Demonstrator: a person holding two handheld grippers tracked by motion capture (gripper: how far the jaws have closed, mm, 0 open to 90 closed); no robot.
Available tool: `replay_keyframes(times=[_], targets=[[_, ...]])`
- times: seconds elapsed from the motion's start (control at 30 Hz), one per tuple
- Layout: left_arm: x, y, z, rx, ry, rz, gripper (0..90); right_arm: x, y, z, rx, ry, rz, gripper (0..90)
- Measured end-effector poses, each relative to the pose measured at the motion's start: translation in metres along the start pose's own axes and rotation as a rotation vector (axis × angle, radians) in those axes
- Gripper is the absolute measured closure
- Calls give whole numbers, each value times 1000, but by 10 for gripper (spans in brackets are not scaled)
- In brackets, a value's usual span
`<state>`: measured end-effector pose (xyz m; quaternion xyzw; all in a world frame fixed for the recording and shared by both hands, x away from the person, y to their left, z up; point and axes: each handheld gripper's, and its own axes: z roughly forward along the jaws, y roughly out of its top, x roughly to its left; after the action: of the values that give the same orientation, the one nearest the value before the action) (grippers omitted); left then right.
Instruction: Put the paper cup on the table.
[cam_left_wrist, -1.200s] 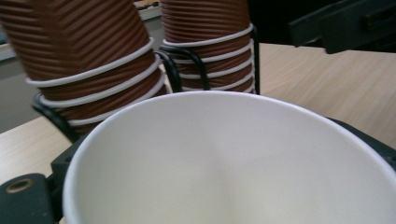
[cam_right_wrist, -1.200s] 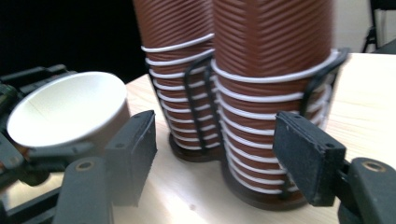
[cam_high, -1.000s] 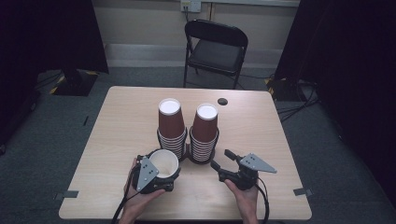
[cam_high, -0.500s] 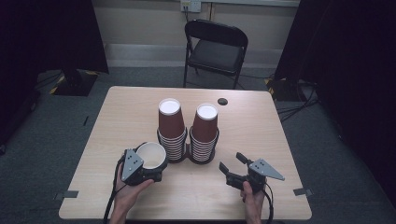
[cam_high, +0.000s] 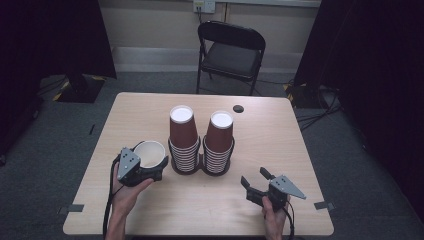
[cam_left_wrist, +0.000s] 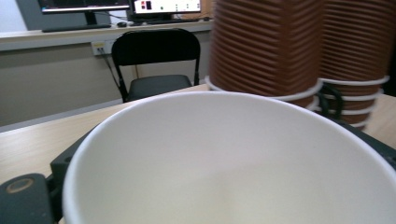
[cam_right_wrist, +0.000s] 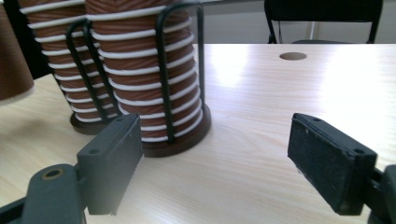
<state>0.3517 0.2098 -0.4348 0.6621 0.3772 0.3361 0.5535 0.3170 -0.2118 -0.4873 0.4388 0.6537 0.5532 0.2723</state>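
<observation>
High view: cup (cam_high: 149, 152) sits upright between the left tool's (cam_high: 150, 170) jaws, mouth up, white inside, gripped by its wall, just left of the two stacks. Left gripper view: cup's rim (cam_left_wrist: 224, 140) takes up the near field, jaws at both sides of it, stacks (cam_left_wrist: 299, 46) right ahead and to the tool's right. Left stack (cam_high: 182, 140) and right stack (cam_high: 219, 142) stand inverted in a black wire rack (cam_high: 202, 167), ahead of both tools, mid-bench (cam_high: 280, 150). Right tool (cam_high: 256, 182) low near the front edge, right of the rack, well apart from the cup; jaws have just been opening, now spread wide, nothing between them. Right gripper view: rack (cam_right_wrist: 163, 84) ahead-left of that tool, bare bench between the pads (cam_right_wrist: 327, 158). Small dark hole (cam_high: 238, 108) beyond the stacks. Chair (cam_high: 231, 50) past the far edge.
</observation>
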Motion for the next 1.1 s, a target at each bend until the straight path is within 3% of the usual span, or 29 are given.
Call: replay_keyframes(times=[0.1, 0.17, 0.27, 0.43, 0.57, 0.77, 0.97, 1.1], targets=[[6, 0, 3, 0, 14, -19, 65, -1, -4, 0, -12, -14, -4, 173], [13, 0, 9, 41, 41, -34, 65, -2, -7, 0, -18, -23, -5, 172], [21, 1, 13, 47, 55, -46, 65, -1, -9, -2, -42, -29, -16, 172], [32, 3, 24, 31, 76, -60, 65, 1, -10, -3, -58, -32, -32, 169], [43, 0, 33, 22, 84, -97, 65, 3, -10, -5, -69, -25, -55, 148], [59, -5, 49, 31, 87, -124, 63, 3, -9, -2, -41, -17, -56, 146], [63, -19, 62, 44, 114, -127, 58, 1, -9, -3, -52, -14, -43, 147], [62, -27, 69, 66, 104, -122, 52, 1, -9, -2, -46, -11, -44, 147]])
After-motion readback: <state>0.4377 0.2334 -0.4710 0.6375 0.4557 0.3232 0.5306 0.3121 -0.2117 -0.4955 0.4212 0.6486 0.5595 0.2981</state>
